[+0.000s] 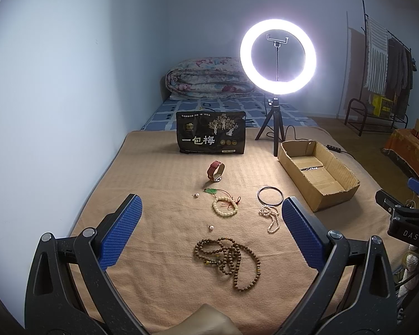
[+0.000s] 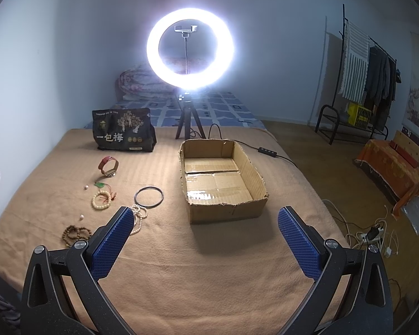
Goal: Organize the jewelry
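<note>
Jewelry lies spread on a tan blanket (image 1: 159, 273). A brown bead necklace (image 1: 228, 259) rests between the fingers of my left gripper (image 1: 211, 215), which is open and holds nothing. Farther off lie a cream bead bracelet (image 1: 225, 206), a white pearl strand (image 1: 271, 217), a dark bangle (image 1: 270, 196), a red-strapped watch (image 1: 215, 170), a green pendant (image 1: 211, 191) and two loose pearls (image 1: 210, 227). An open cardboard box (image 2: 223, 178) stands in front of my right gripper (image 2: 206, 223), which is open with nothing in it. The bangle (image 2: 149, 197) and pearl strand (image 2: 140, 215) lie to its left.
A black snack bag (image 1: 211, 134) stands at the back of the blanket. Beside it is a lit ring light on a tripod (image 1: 278, 58), its cable trailing right. A folded quilt (image 1: 206, 79) lies on the bed behind. Floor cables (image 2: 371, 234) and a clothes rack (image 2: 368, 78) are at the right.
</note>
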Demonstrator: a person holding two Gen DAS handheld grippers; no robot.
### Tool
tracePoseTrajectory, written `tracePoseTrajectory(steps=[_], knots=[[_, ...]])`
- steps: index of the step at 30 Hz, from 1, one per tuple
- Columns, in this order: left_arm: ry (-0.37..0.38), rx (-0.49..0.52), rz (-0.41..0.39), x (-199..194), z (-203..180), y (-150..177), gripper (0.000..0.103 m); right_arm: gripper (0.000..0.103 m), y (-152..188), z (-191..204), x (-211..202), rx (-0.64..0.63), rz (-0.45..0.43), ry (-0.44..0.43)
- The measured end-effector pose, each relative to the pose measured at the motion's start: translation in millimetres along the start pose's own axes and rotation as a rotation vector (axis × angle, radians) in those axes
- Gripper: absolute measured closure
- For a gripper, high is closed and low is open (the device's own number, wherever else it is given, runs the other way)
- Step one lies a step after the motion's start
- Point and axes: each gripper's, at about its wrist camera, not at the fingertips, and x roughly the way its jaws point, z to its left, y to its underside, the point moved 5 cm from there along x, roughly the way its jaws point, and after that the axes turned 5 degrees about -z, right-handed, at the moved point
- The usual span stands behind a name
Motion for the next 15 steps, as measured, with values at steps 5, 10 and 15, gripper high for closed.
tracePoseTrajectory(steps=[5,10,15], knots=[[-0.002,-0.004,0.002,1.1,4.6,1.1,0.001,0.001,0.8,1.8,0.2,-0.005,0.001,-0.001],[-0.002,-0.004,0.002,1.7,6.1,1.7,0.001,0.001,1.1,3.2,0.5,-0.004,0.002,0.0],[-0.012,-0.006,0.013,7.0,15.5,7.3,0.001,0.001,0.6,3.7,1.3,-0.003,0.009,-0.007]])
